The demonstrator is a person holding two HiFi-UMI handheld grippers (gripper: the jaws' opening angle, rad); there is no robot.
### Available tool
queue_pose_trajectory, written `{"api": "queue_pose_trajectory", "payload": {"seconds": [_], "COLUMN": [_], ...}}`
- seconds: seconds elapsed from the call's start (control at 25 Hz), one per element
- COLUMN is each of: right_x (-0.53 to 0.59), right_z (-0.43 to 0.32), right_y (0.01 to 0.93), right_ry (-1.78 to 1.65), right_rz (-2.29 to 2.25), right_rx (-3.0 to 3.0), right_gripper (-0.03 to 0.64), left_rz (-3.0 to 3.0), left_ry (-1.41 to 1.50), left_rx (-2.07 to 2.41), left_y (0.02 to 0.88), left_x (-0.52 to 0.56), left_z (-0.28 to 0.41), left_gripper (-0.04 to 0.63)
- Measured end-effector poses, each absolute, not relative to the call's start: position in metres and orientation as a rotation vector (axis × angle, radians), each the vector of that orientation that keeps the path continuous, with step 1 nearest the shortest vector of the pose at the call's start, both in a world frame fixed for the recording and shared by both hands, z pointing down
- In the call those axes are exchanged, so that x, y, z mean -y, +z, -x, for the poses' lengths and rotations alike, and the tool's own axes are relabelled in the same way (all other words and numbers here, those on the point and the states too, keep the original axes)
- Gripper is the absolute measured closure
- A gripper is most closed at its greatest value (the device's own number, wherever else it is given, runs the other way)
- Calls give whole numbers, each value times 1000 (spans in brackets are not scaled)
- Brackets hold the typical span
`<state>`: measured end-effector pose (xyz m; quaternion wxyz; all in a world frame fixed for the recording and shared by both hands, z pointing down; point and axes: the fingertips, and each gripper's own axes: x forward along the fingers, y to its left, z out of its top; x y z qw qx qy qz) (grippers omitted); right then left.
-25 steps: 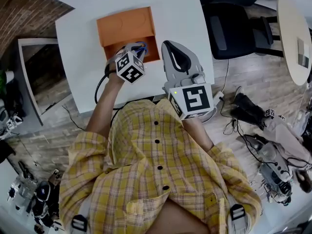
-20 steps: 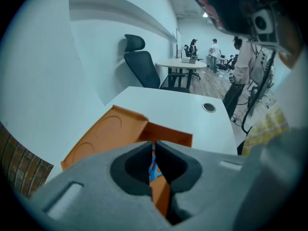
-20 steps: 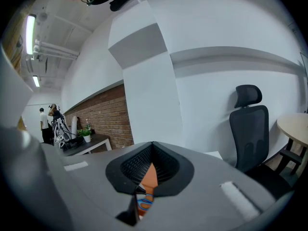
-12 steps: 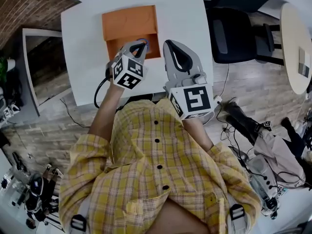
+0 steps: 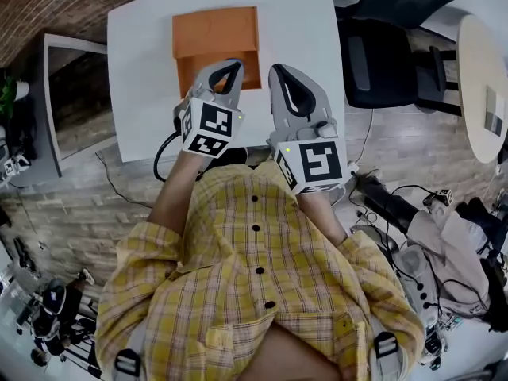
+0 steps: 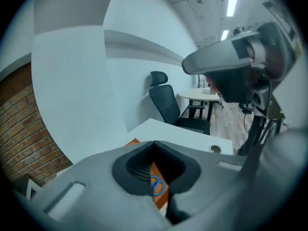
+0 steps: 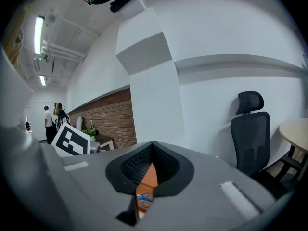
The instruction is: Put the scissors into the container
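One scissors lies in one orange container, just beyond the left gripper fingertips, which partly screen it. The fingers of the left gripper and the right gripper are closed and empty.

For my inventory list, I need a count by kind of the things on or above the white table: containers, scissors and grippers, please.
Orange container: 1
Scissors: 1
Grippers: 2 (left gripper, right gripper)
Total: 4
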<state>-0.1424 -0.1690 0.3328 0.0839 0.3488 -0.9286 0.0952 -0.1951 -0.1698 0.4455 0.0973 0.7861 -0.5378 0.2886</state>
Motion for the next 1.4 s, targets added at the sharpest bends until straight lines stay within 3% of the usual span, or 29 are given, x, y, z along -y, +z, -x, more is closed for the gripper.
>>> {"api": "queue_pose_trajectory", "payload": {"seconds": [0.8, 1.4], "right_x": [144, 136], "right_z": [132, 128], "right_y": [311, 283], "right_ry": [200, 82], "right_rz": [-992, -926], "right_rx": [2811, 2881], "right_gripper": [611, 611], "left_rz": [-2269, -2222], "left_ry": [366, 211], "left_rx": [1949, 2100], "left_y": [337, 293], "left_x": [126, 112], "left_z": [185, 179], "left_gripper": [591, 591]}}
